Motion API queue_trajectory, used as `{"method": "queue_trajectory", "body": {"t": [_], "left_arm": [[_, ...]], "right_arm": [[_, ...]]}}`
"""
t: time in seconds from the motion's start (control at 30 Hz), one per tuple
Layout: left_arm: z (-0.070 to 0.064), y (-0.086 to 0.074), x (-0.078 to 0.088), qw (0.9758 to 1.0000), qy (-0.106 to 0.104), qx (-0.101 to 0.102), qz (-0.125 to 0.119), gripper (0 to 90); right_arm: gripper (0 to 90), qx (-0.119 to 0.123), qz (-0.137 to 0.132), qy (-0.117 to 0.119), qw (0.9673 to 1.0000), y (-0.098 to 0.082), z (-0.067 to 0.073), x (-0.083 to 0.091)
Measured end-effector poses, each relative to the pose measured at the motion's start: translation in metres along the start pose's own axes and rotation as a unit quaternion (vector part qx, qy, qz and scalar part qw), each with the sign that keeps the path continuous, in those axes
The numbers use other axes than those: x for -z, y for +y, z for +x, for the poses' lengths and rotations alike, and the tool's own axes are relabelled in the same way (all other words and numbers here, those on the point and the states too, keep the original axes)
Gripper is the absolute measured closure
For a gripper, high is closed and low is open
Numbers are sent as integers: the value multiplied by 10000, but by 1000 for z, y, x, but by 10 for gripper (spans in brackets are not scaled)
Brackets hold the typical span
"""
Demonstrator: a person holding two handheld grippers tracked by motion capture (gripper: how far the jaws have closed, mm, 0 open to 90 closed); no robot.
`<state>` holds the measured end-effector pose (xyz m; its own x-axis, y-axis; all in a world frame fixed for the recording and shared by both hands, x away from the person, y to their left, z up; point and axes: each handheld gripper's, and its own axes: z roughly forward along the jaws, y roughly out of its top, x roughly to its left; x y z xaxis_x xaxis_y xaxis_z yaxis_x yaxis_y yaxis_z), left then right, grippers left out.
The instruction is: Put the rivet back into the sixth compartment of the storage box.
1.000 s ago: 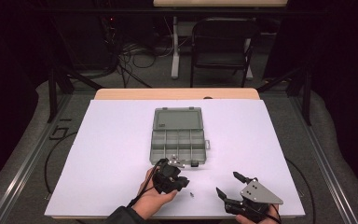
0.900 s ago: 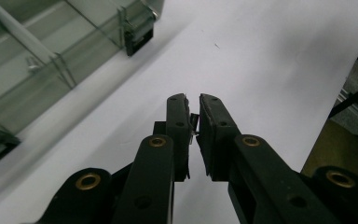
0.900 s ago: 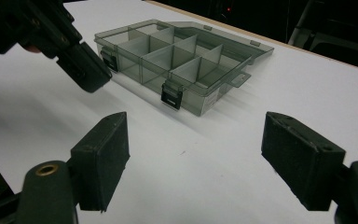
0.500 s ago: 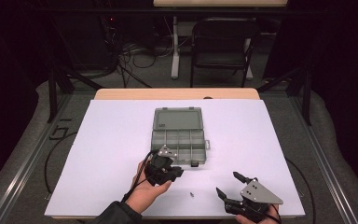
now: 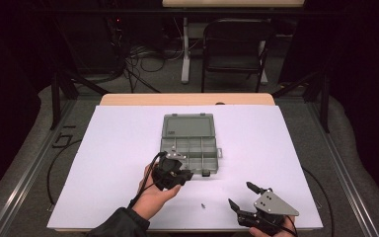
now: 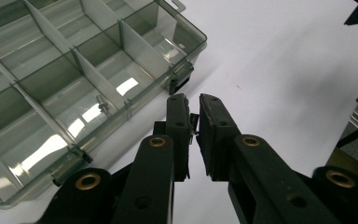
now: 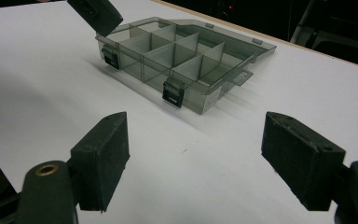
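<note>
A clear grey compartment box (image 5: 190,143) lies open mid-table, lid flat behind it. My left gripper (image 5: 186,174) hovers just off the box's front left corner, shut on a tiny metal screw (image 6: 194,127) pinched between its pads. In the left gripper view the box (image 6: 74,70) lies to the left of the jaws, and one small screw (image 6: 103,105) lies in a front compartment. Another small screw (image 5: 203,205) lies loose on the white table. My right gripper (image 5: 240,193) rests near the front edge, open and holding nothing, facing the box (image 7: 182,60).
The white table top (image 5: 103,148) is edged by a wooden strip at the back. A folding chair (image 5: 234,44) and cables stand on the floor beyond it. The box's two black latches (image 7: 172,95) hang down on its front wall.
My left gripper has risen and shifted back-left from beside the loose screw to the box's front corner, jaws staying shut. The right gripper has not moved.
</note>
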<state>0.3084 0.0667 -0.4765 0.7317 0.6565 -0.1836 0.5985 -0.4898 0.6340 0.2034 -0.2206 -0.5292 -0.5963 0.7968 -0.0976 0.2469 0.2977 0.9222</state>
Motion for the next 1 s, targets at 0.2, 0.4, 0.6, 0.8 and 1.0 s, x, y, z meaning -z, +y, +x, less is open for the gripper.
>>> {"method": "queue_trajectory", "body": {"t": [0.2,0.4,0.6,0.8,1.0], "left_arm": [[14,6,-2,9999,70,113,-48,826],[25,11,-5,9994,150,313,-68,826],[33,16,-5,9986,183,484,-107,826],[41,18,-7,9979,257,585,-81,826],[46,20,-11,9973,299,662,-105,826]], "right_arm": [[227,-11,11,10,10000,0,0,0],[227,11,37,46,10000,0,0,-1],[227,11,38,51,10000,0,0,-1],[227,10,35,49,10000,0,0,-1],[227,6,30,42,10000,0,0,-1]]}}
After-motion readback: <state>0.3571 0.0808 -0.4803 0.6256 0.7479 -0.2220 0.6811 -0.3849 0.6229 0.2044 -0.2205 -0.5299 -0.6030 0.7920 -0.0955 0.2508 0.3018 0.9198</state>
